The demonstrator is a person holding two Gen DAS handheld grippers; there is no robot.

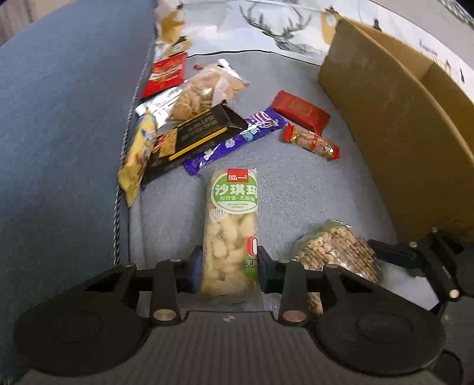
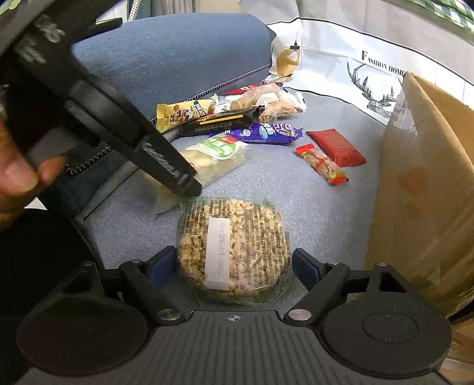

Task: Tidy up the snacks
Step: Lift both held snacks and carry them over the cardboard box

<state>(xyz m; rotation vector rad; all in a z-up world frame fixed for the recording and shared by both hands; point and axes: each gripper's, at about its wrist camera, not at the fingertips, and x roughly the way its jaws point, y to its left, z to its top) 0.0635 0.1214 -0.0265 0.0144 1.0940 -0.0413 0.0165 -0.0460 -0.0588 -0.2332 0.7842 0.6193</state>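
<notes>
A green-labelled pastry bar point(image 1: 229, 225) in a clear wrapper lies lengthwise on the grey-blue sofa seat point(image 1: 296, 189). My left gripper point(image 1: 229, 266) is shut on its near end, with a pad pressed to each side. In the right wrist view the same bar point(image 2: 219, 157) runs under the left gripper's black fingers point(image 2: 177, 177). A round puffed-grain cake point(image 2: 234, 245) in clear wrap lies between the fingers of my right gripper point(image 2: 232, 263). That gripper is open, with narrow gaps either side of the cake. In the left wrist view the cake point(image 1: 334, 251) lies at the lower right.
Loose snacks lie further back: a purple bar point(image 1: 237, 139), a black bar point(image 1: 195, 133), a yellow packet point(image 1: 137, 157), a red packet point(image 1: 300, 111) and a red-ended nut bar point(image 1: 311, 142). A cardboard box point(image 1: 400, 133) stands on the right. A white deer-print bag point(image 1: 266, 26) lies behind.
</notes>
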